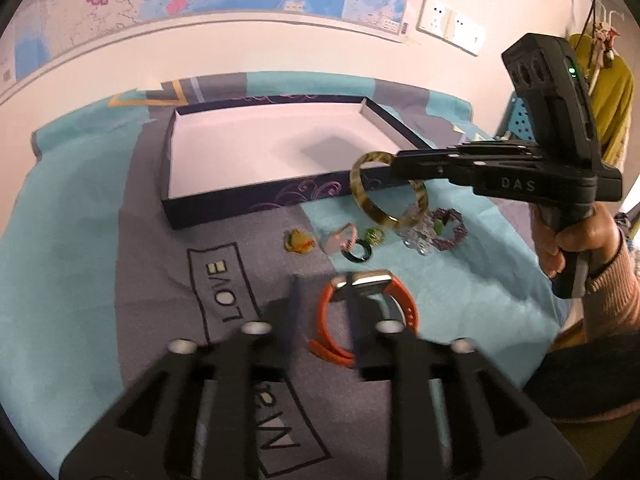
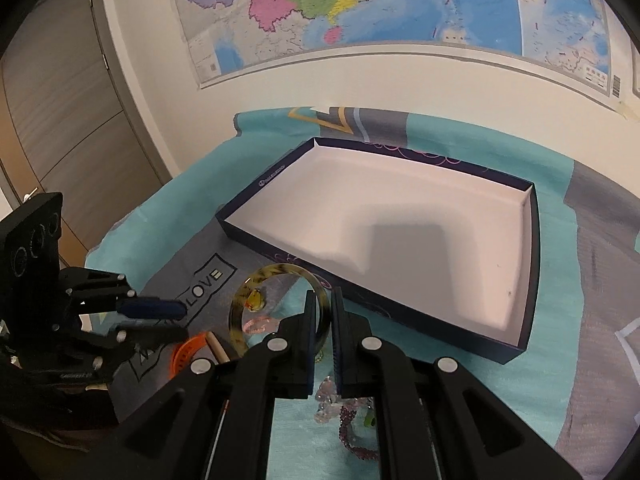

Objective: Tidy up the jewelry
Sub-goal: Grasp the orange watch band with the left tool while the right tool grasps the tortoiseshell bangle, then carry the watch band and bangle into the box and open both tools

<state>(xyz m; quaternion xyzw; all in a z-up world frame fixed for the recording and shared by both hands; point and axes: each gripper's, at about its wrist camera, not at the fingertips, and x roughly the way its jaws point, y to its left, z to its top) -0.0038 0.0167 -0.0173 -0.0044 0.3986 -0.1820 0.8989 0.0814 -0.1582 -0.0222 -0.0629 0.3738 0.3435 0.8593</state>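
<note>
From the left wrist view, the shallow dark box (image 1: pixel 256 152) is lying on the blue-grey cloth (image 1: pixel 80 240) with nothing visible on its white floor. The right gripper (image 1: pixel 400 164) is pinching the tortoiseshell bangle (image 1: pixel 386 190) in the air just before the box. The left gripper (image 1: pixel 320 300) is standing a little open over the orange watch (image 1: pixel 360 312), its blurred fingers hiding part of it.

From the right wrist view, the closed jaws are covering one side of the bangle (image 2: pixel 240 308). The small pieces below are hard to make out.
</note>
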